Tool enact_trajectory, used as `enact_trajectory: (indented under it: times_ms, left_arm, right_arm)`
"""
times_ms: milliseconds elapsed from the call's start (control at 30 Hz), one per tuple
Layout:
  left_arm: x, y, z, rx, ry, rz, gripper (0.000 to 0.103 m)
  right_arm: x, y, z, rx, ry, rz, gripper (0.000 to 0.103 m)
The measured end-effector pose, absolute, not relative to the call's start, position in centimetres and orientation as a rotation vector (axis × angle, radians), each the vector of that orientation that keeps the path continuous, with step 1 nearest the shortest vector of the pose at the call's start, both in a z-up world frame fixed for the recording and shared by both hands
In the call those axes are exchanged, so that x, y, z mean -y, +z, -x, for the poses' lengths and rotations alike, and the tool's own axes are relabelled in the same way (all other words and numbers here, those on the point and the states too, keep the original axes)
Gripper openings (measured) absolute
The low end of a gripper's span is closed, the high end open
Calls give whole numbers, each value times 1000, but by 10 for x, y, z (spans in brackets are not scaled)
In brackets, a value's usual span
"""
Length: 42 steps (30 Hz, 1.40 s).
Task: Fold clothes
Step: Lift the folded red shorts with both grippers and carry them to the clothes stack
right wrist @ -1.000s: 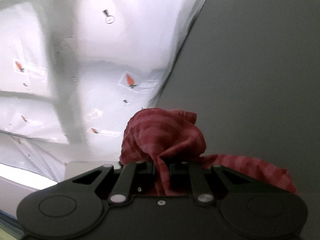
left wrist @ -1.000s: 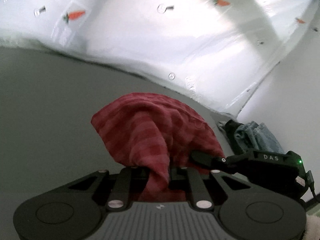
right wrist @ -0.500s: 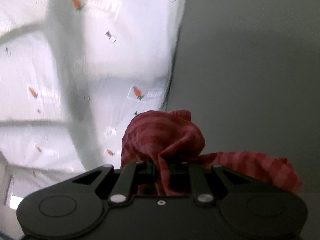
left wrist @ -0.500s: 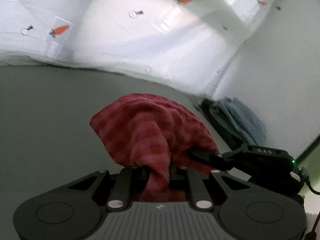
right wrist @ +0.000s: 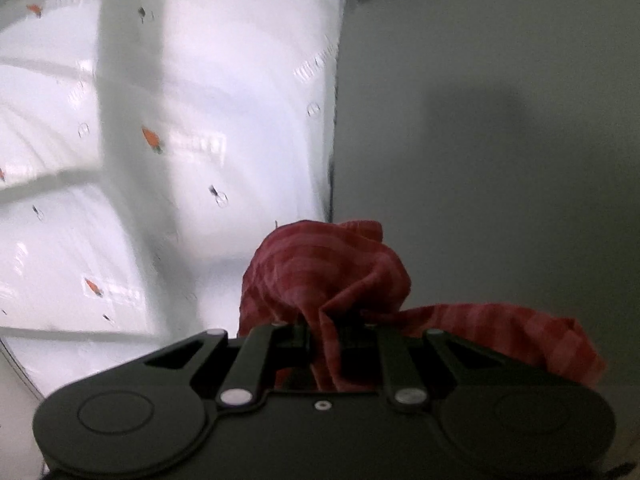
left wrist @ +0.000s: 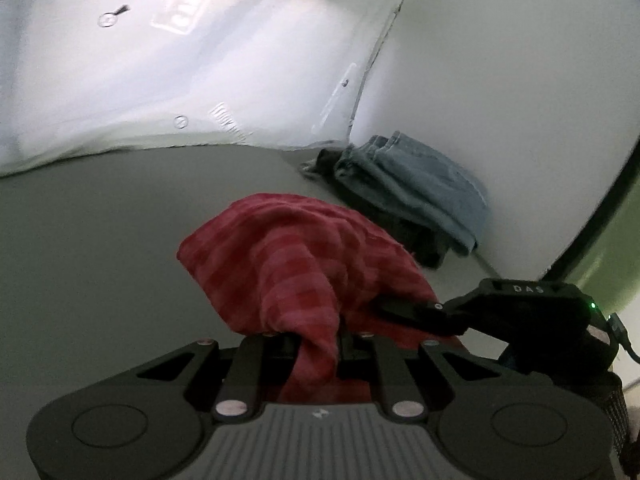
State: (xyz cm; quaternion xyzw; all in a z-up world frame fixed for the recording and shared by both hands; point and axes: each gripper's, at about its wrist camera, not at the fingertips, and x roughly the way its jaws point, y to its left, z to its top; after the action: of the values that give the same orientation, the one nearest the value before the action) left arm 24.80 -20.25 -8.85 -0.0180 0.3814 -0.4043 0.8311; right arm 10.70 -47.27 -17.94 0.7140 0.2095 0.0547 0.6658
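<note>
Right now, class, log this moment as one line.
left gripper: shut on red checked cloth | right gripper: shut on it | folded denim: aside

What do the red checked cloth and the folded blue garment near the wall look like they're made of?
The red checked cloth looks like soft woven cotton or flannel: matte, with a woven-in check and limp folds where the left tongs pinch it. The folded blue garment looks like denim: faded blue, with stitched hems, though it is blurry.

dim, soft light; motion blur on white sheet [right wrist: 240,80]; heavy fisheye edge warp.
</note>
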Motion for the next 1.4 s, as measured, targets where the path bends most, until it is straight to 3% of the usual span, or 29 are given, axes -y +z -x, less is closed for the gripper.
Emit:
enact_trajectory:
  times_ms: [400, 700, 833, 1000, 1400]
  left_arm:
    - [417, -38, -282, -645, -994, -36, 15]
    - [541, -16, -334, -530, -1178, -216, 16]
    - [583, -14, -359, -466, -1228, -334, 16]
    - [625, -25, -400, -495, -1280, -359, 18]
    - [686, -67, -485, -555, -1245, -303, 19]
  right_arm:
    - [662, -129, -123, -262, 157, -1531, 14]
    - [757, -130, -120, -52, 91, -1519, 14]
    - [784, -142, -157, 11, 38, -1540, 14]
    - [813, -134, -175, -7, -73, -1443, 14]
    - [829, -94, -196, -143, -428, -909, 14]
